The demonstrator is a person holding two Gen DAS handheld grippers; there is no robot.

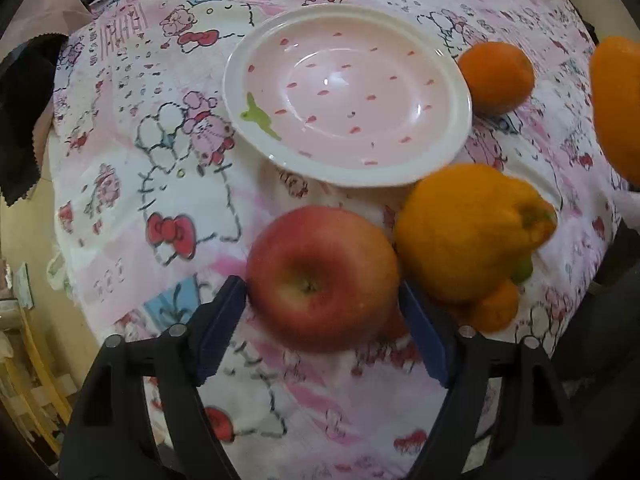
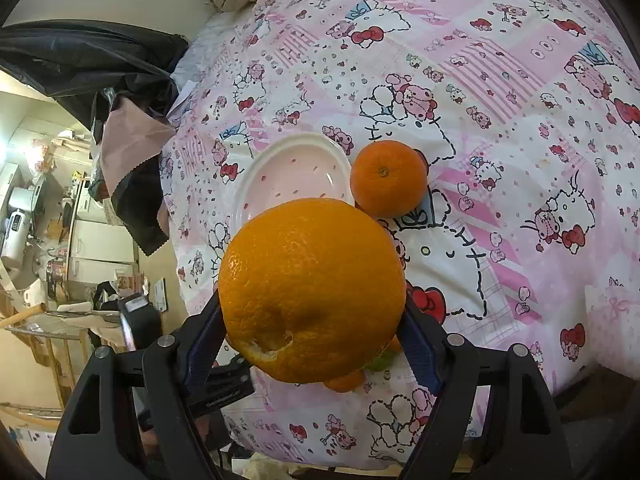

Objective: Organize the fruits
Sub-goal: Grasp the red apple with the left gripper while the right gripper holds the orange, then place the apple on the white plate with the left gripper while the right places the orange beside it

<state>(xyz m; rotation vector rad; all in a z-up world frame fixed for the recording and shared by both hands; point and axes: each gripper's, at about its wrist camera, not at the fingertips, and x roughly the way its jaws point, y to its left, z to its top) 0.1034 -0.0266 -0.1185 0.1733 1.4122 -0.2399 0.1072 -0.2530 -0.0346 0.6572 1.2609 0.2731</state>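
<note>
A pink plate (image 1: 452, 132) with a white rim lies empty on the patterned cloth; it also shows in the right wrist view (image 2: 280, 148). My left gripper (image 1: 324, 300) has its jaws on both sides of a red apple (image 1: 320, 276) resting on the cloth. A knobby orange citrus (image 1: 468, 232) sits beside the apple, with a tiny orange (image 1: 496, 308) behind it. A small mandarin (image 1: 496, 76) lies by the plate's right rim (image 2: 388, 176). My right gripper (image 2: 312, 320) is shut on a large orange (image 2: 312, 288), held above the cloth (image 1: 616, 108).
The table is covered by a pink cartoon-print cloth (image 2: 500, 100). Dark fabric (image 2: 100, 64) and a pink cloth (image 1: 52, 8) hang at the table's far left edge. Kitchen shelves (image 2: 40, 220) stand beyond the edge.
</note>
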